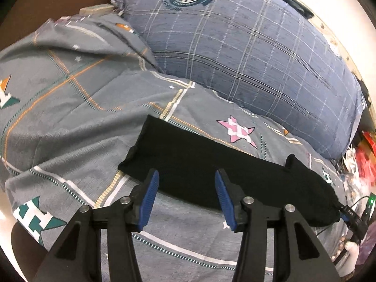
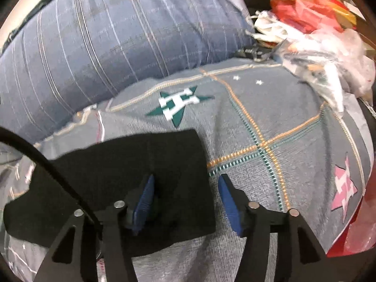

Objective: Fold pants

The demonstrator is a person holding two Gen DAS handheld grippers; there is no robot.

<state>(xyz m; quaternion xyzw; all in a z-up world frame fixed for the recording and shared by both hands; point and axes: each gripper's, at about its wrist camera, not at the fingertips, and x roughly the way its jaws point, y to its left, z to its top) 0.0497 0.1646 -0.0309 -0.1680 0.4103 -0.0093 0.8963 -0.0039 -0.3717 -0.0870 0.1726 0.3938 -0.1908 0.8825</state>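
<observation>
The black pants [image 1: 211,169] lie as a long flat strip across the grey patterned bed cover [image 1: 70,108]. My left gripper [image 1: 186,176] is open, its blue pads just above the near edge of the strip's left half, holding nothing. In the right wrist view the pants' right end [image 2: 131,164] lies flat with a square corner. My right gripper [image 2: 186,181] is open over that end's right edge, its left pad over the cloth and its right pad over the bed cover. The right gripper's tip [image 1: 352,218] shows at the far right of the left wrist view.
A large blue plaid pillow [image 1: 246,54] lies behind the pants. Plastic bags and red packages [image 2: 317,28] pile up at the bed's right side. A black cable [image 2: 58,176] crosses the right wrist view at left. The bed's left edge [image 1: 9,202] drops off near me.
</observation>
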